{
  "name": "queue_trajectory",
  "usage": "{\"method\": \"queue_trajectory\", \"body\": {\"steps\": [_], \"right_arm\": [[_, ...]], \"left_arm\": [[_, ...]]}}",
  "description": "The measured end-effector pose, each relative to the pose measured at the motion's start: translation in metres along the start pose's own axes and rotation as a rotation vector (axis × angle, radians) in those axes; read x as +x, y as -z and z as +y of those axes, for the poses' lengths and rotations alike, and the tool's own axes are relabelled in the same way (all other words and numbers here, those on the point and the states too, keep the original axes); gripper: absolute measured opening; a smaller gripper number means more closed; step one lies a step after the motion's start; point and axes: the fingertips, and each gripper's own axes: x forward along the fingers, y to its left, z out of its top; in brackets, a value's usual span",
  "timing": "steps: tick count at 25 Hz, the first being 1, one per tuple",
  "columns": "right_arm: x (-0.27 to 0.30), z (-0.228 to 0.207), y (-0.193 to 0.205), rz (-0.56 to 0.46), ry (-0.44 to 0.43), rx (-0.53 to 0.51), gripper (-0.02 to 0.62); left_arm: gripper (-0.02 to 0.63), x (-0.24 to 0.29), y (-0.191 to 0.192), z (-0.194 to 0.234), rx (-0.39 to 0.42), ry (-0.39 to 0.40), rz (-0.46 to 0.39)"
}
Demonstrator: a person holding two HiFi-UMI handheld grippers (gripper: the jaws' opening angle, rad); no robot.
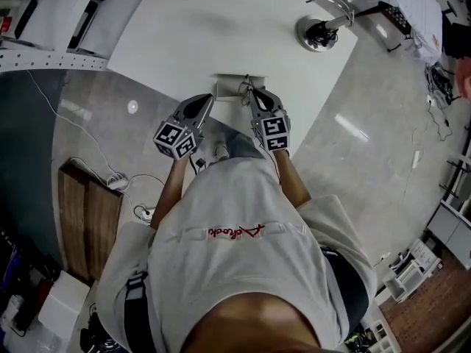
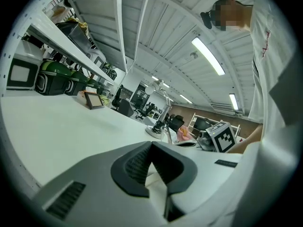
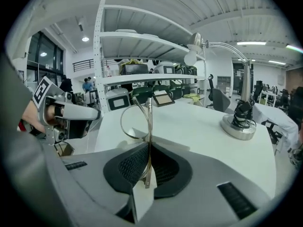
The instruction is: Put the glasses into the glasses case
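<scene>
We see only one container, the glasses case (image 1: 229, 85). It is a pale, flat box and it lies at the near edge of the white table (image 1: 221, 28), between the tips of the two grippers. We cannot tell if it is open, and we cannot see anything inside it.

The glasses (image 3: 149, 122) are not in the case. The right gripper (image 3: 149, 144) has its jaws pressed together on them. They grip the thin frame by its edge, so one round lens stands upright beyond the jaw tips, above the table. In the head view the glasses show as a small, thin shape over the right end of the case. Whether they touch the case, we cannot say.

The left gripper (image 2: 151, 145) has its jaws closed tip to tip, and we see nothing between the pads. In the head view its tip is just beside the left end of the case.

Only the head view shows the case clearly, together with the person's shirt and the floor. The right gripper view shows the grip on the glasses, a desk lamp (image 3: 239, 119) far to the right on the table, and a shelf (image 3: 142, 79) behind. The left gripper view shows a small frame (image 2: 93, 100) that stands on the table, and also the marker cube (image 2: 222, 137) of the right gripper.
</scene>
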Motion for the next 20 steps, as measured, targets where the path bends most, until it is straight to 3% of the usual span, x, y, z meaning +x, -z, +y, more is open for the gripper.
{"method": "queue_trajectory", "body": {"steps": [6,12,16,20], "right_arm": [[0.006,-0.003,-0.037,-0.045,-0.006,-0.082,0.011],[0.016,-0.002,-0.033,0.016,-0.015,-0.224,0.011],[0.02,0.002,-0.02,0.097,-0.008,-0.422,0.011],[0.028,0.009,-0.007,0.182,-0.003,-0.697,0.011]], "left_arm": [[0.008,-0.008,-0.005,0.005,0.0,-0.009,-0.019],[0.009,-0.011,-0.007,0.007,-0.007,-0.01,-0.035],[0.008,-0.016,-0.006,0.008,-0.015,-0.02,-0.041],[0.009,-0.02,-0.004,0.01,-0.021,-0.027,-0.044]]}}
